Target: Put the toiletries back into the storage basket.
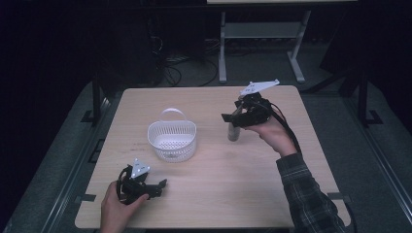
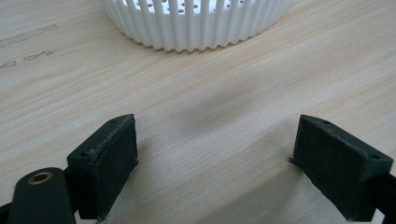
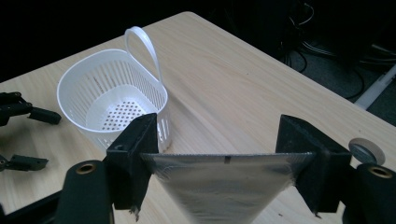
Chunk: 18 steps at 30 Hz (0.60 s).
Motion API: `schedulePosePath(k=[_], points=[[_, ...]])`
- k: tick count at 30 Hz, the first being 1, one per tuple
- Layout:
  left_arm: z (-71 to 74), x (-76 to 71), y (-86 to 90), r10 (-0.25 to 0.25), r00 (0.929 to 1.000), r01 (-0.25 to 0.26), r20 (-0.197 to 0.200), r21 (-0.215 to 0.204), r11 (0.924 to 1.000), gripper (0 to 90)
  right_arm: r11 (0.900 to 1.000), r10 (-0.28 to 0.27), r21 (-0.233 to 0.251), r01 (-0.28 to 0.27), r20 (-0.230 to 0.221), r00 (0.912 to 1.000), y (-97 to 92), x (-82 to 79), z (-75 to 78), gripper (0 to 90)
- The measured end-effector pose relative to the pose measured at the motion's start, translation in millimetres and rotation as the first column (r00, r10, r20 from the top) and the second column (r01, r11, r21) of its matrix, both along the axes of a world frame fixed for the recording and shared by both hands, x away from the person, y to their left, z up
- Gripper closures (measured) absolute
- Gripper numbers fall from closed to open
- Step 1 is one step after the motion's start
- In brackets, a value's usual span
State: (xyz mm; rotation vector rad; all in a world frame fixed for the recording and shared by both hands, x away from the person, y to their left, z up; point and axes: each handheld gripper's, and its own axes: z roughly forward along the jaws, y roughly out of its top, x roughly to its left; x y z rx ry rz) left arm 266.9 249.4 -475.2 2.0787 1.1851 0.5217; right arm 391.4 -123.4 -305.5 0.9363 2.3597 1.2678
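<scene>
The silver tube [image 3: 224, 184] hangs clamped by its flat crimped end between the jaws of the right gripper [image 3: 224, 158], its body dropping below them and clear of the table [image 1: 214, 194], as the high view suggests. It looks light and soft-walled, likely to dent under a squeeze, with a slick foil skin; the stiff crimped seam seems the surest place to grip. Ahead and to the left of these jaws stands the white basket [image 3: 112, 105], empty, its loop handle upright. A small round cap-like disc [image 3: 366, 150] lies just right of the jaws. Farther left, the left gripper [image 1: 158, 187] rests low on the table, jaws apart and holding nothing.
</scene>
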Motion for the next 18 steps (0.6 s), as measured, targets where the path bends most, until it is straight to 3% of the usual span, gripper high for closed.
schedulePosePath(k=[18], points=[[-0.2,0.1,-0.1,0.002,1.0000,-0.002,0.002,-0.002,1.0000,12.6,0.9986,0.053,0.006,-0.053,0.021,0.9984,27.5,2.2,20.3,29.8]])
